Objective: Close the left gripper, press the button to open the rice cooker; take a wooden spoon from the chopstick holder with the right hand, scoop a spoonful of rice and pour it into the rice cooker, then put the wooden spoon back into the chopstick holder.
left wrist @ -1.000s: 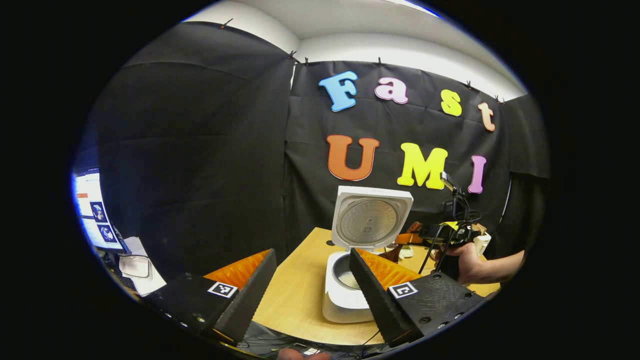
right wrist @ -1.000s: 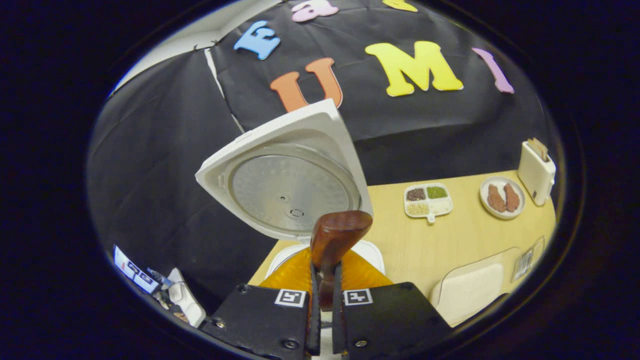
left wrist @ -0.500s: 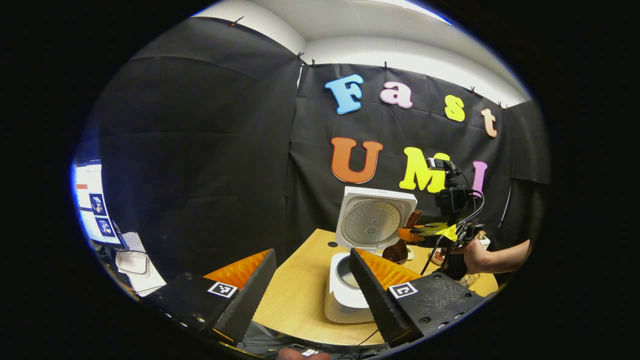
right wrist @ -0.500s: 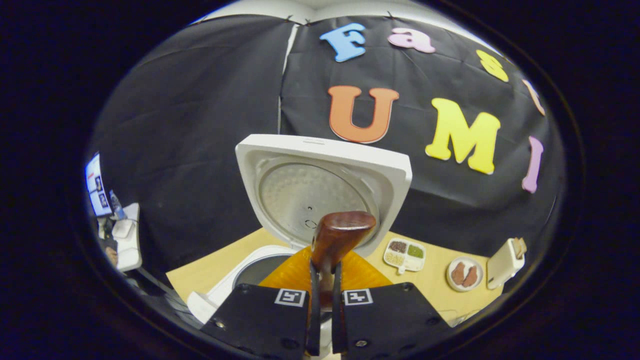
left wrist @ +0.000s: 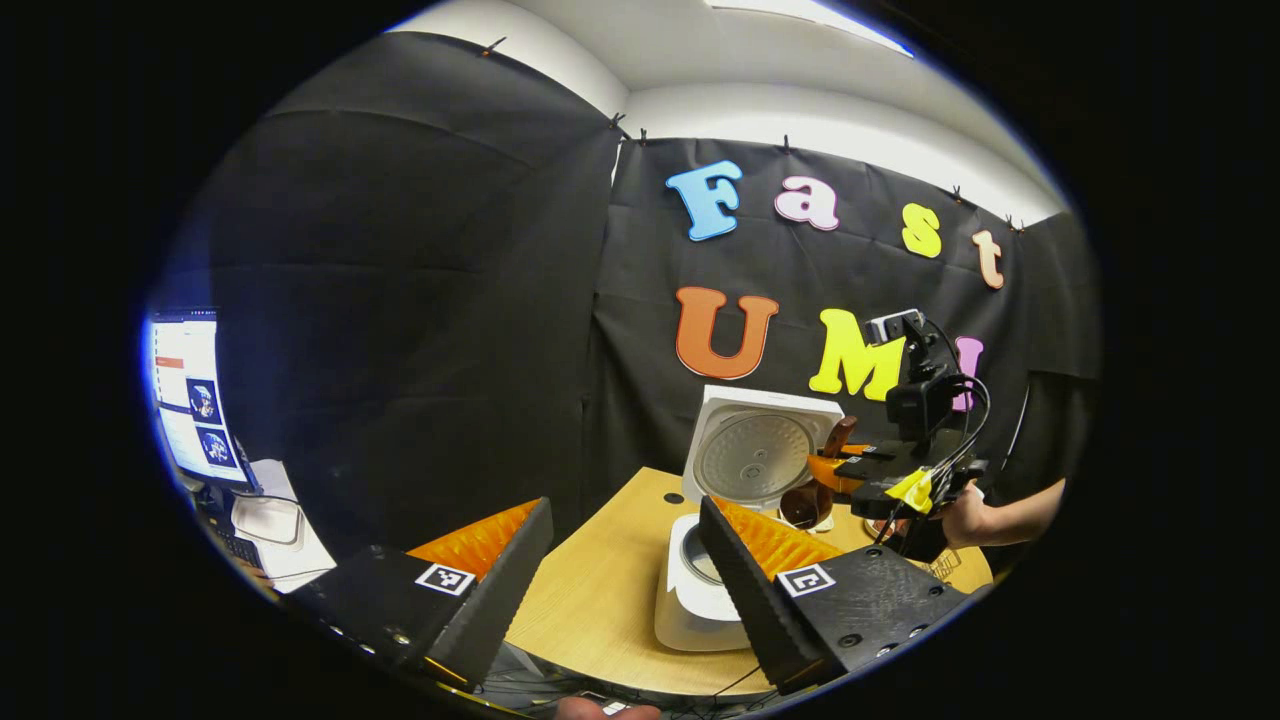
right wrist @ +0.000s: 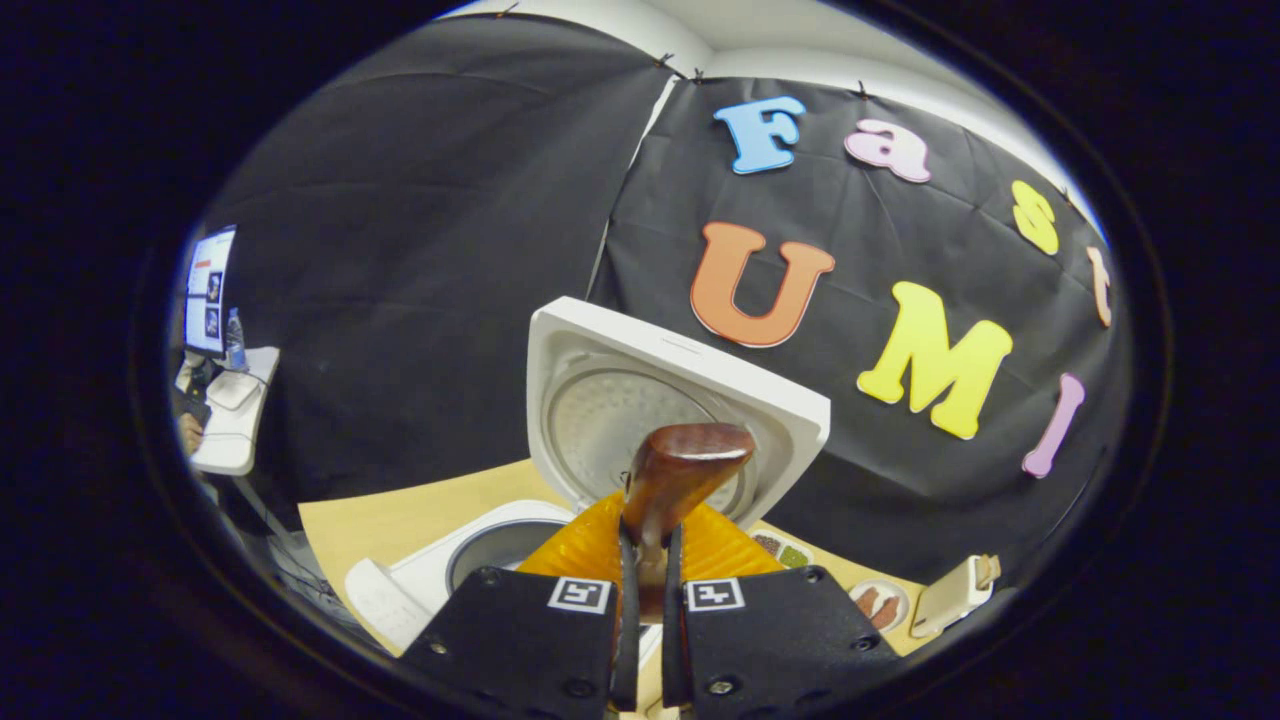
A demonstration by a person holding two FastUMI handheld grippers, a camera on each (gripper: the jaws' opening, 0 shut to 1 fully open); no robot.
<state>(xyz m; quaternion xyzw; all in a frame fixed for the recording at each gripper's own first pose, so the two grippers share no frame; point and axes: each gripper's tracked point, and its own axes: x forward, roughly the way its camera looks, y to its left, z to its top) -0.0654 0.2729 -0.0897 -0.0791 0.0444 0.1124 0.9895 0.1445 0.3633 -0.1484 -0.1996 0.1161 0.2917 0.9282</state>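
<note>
While the right gripper clamps its jaws on the brown wooden spoon above the open white rice cooker, the left gripper holds its jaws wide.

One white square rice cooker (lid up), one brown wooden spoon, one white toaster at four o'clock, two grippers.

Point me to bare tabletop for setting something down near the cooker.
Free: the light wooden table left of the white rice cooker, out to its edge. Crowded: right of the open lid, where the right gripper holds the brown wooden spoon.
</note>
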